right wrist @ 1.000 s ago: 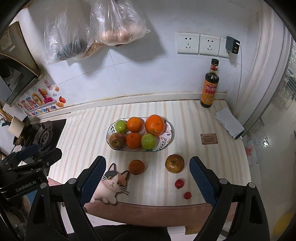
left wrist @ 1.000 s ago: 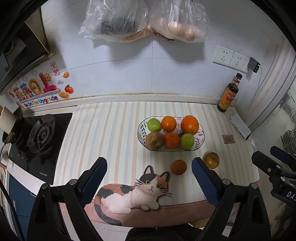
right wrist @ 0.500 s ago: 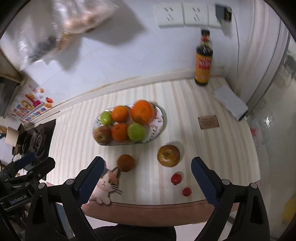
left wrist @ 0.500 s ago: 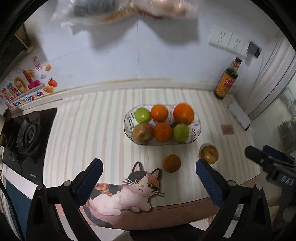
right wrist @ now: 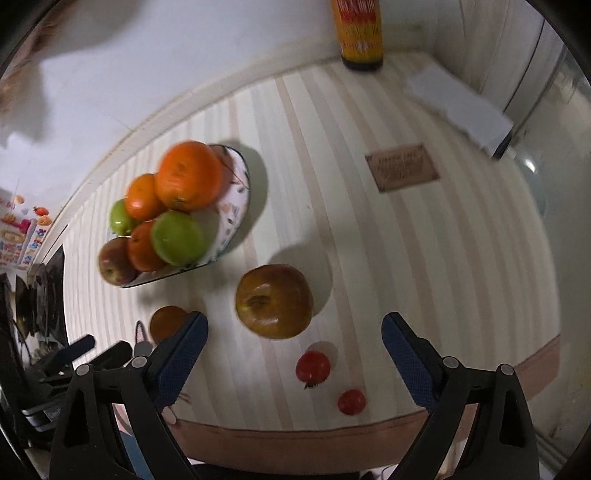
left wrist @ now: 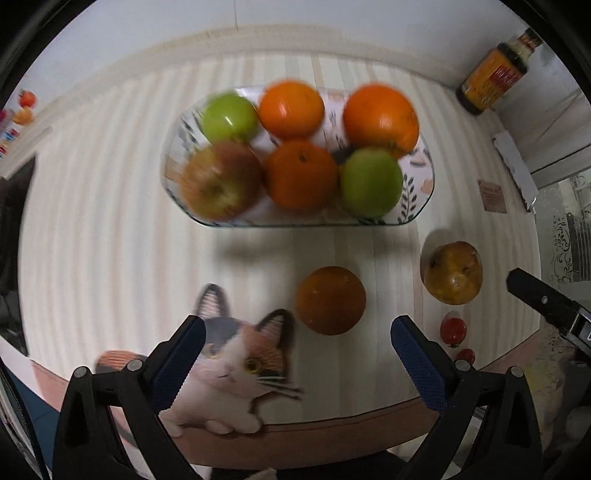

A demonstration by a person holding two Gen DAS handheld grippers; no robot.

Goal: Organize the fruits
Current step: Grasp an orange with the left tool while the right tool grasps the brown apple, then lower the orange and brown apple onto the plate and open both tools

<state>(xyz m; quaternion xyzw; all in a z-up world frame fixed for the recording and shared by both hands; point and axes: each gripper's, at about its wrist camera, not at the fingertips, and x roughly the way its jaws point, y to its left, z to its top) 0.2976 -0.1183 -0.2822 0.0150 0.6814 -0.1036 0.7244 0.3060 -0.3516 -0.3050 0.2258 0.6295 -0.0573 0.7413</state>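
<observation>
A patterned bowl (left wrist: 419,192) (right wrist: 236,206) holds oranges, green apples and a red apple. In front of it on the striped counter lie a dark orange (left wrist: 330,300) (right wrist: 167,323), a brownish apple (left wrist: 452,272) (right wrist: 274,300) and two small red tomatoes (left wrist: 452,330) (right wrist: 312,366). My left gripper (left wrist: 297,352) is open and empty, just short of the dark orange. My right gripper (right wrist: 293,349) is open and empty, just short of the brownish apple, above the tomatoes.
A cat-shaped mat (left wrist: 236,365) lies at the counter's front edge under the left gripper. A sauce bottle (left wrist: 495,74) (right wrist: 357,33) stands by the back wall. A white box (right wrist: 458,110) and a brown card (right wrist: 402,167) lie at the right. A stove (right wrist: 33,295) is at far left.
Both grippers have moved forward and down toward the counter; the loose fruit now looks much larger. Both stay open.
</observation>
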